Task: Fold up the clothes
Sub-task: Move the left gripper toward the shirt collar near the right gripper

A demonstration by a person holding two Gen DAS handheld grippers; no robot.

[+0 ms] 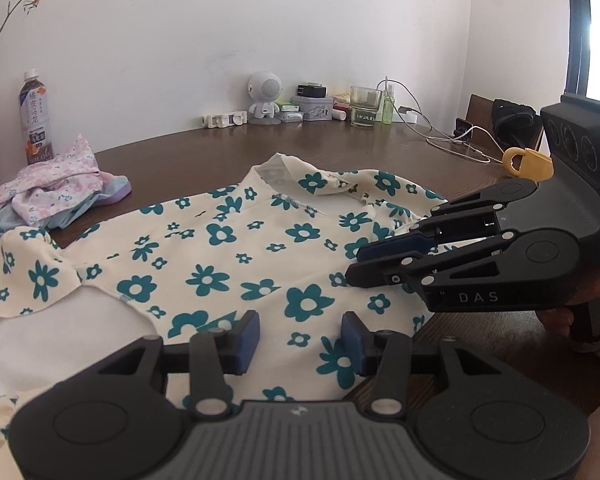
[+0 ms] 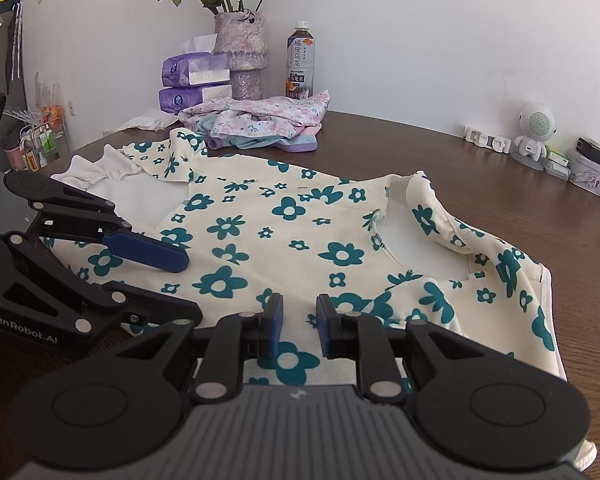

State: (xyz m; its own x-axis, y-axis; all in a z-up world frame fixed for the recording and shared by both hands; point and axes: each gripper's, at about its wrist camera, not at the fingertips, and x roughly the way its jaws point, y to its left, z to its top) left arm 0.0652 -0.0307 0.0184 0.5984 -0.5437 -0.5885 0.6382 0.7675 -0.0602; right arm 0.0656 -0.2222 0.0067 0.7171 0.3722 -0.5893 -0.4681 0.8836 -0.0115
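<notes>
Your left tongs and right tongs, both part-open and empty, hover over the floral dress's near edge; it stretches sideways.

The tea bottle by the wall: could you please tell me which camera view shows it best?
The right wrist view: the tea bottle stands whole and sharp beside the vase, behind the pink floral clothes, its label readable. In the left wrist view the bottle sits at the far left edge, smaller and distorted by the fisheye.
</notes>
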